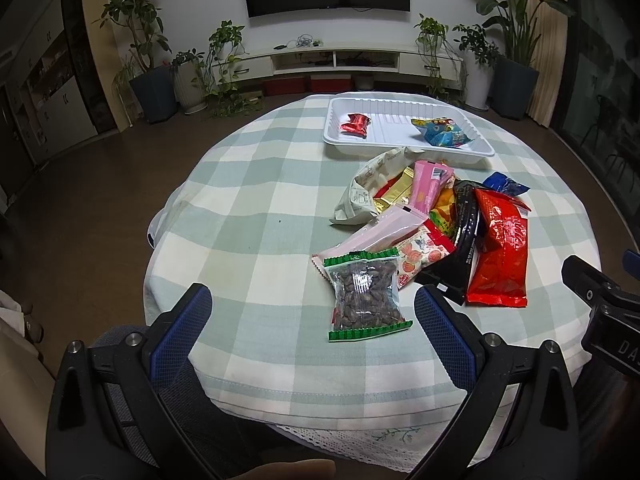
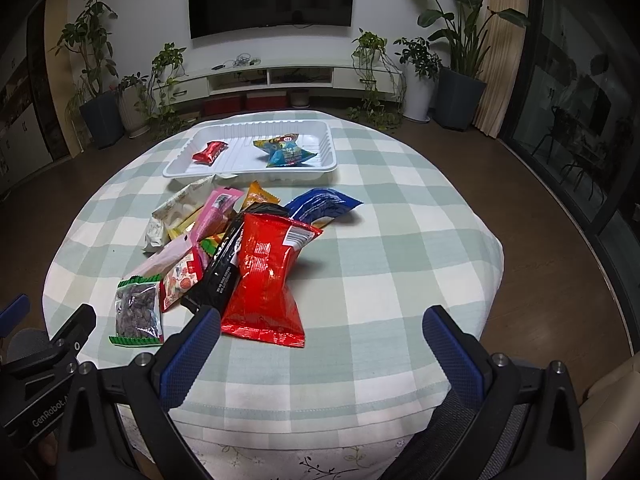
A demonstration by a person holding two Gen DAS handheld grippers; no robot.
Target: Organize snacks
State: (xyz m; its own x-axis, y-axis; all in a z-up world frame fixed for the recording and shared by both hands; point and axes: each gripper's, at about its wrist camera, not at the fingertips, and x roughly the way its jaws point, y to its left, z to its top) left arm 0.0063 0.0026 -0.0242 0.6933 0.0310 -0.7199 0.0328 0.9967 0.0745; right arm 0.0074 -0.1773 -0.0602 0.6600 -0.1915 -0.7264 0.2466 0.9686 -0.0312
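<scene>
A white tray [image 1: 408, 146] at the table's far side holds a small red packet [image 1: 355, 125] and a blue packet [image 1: 444, 133]; the tray also shows in the right wrist view [image 2: 248, 174]. In front of it lies a heap of snack bags: a green-edged clear bag of dark nuts [image 1: 366, 296], a big red bag [image 2: 266, 280], a black bag [image 2: 224, 268], pink, cream and dark blue ones. My left gripper [image 1: 314, 312] is open and empty, just before the nut bag. My right gripper [image 2: 320, 332] is open and empty, its left finger near the red bag's near edge.
The round table has a green-and-white checked cloth [image 1: 256, 216]. Beyond it are a TV stand [image 2: 280, 76], potted plants [image 2: 460, 92] and a wall TV. The right gripper's body shows at the edge of the left wrist view [image 1: 600, 304].
</scene>
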